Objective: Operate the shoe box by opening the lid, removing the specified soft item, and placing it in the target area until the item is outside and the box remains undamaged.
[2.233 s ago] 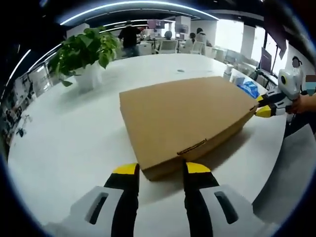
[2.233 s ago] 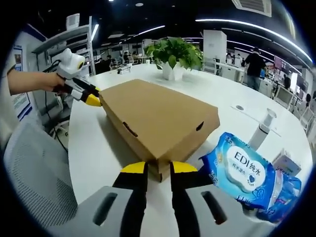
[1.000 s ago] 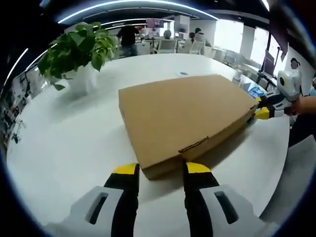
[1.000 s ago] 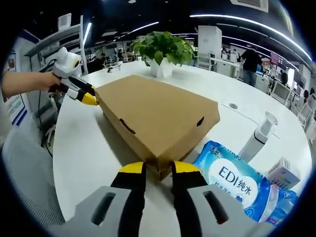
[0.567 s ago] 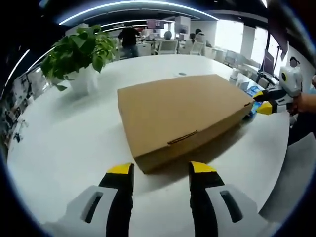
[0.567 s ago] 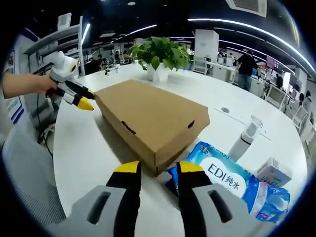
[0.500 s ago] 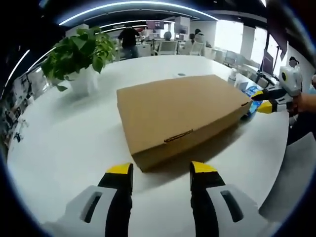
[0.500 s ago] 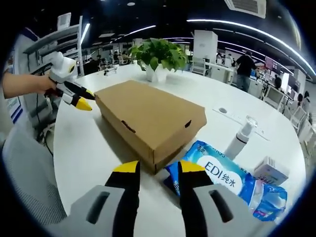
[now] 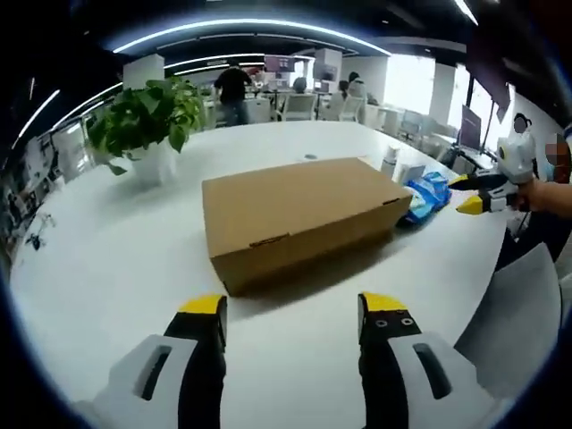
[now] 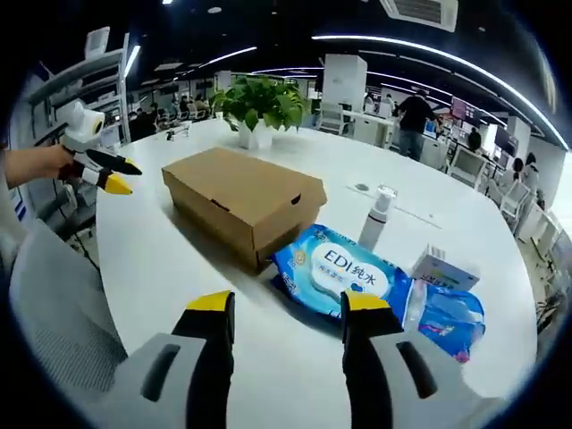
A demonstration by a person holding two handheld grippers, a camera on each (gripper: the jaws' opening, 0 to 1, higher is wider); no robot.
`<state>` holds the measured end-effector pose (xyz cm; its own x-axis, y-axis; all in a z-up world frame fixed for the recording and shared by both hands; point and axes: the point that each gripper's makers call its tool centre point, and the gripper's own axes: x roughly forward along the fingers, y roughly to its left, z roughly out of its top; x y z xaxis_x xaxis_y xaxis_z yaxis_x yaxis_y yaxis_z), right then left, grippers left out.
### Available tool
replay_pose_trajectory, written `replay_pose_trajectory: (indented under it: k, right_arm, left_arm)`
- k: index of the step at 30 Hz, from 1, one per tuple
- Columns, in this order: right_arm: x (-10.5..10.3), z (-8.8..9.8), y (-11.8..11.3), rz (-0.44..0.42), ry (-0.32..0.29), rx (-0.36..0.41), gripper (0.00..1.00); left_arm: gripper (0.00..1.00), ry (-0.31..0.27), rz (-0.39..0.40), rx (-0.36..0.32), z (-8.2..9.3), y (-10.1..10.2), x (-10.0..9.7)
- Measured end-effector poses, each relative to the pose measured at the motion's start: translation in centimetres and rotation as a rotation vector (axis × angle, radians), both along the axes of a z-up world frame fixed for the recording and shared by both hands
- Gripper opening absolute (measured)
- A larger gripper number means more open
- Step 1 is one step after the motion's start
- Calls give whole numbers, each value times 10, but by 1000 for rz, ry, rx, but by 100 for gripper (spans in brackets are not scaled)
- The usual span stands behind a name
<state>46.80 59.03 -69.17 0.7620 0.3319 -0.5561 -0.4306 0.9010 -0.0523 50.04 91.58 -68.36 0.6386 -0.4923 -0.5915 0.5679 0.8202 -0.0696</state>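
On the white table [image 9: 98, 268], closed shoe box [image 9: 295, 219] released, left gripper [image 9: 295, 308] and right gripper [image 10: 288, 308] backed off, both wide open, empty.

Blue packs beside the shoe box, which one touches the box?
The larger wet wipes pack labelled EDI; its corner meets the shoe box. The smaller blue pack lies farther off.

Plain brown shoe box [image 10: 239, 201] on a white worktop [image 10: 179, 268]; blue wipes pack [image 10: 344, 273] (white lettering); yellow-tipped grippers.
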Motion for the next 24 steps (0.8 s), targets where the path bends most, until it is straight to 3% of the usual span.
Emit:
replay_pose_trajectory:
  k: [12,17,20,24]
  right_arm:
    - [-46,11,-27,-67,6,15,64]
    - [-63,16,-31,-89,7,32,72]
    - [-70,20,-31,-100,0,46,79]
    - [-80,23,-34,-116,0,49,86]
  left_arm:
    - [78,-88,-34,-38,31,-17,-37]
    - [91,-83,-57,-74,37,-27,-53]
    - [98,-78,-81,-63,36,-29,-63]
    - [100,-63,-91,-50,34,-27,-73]
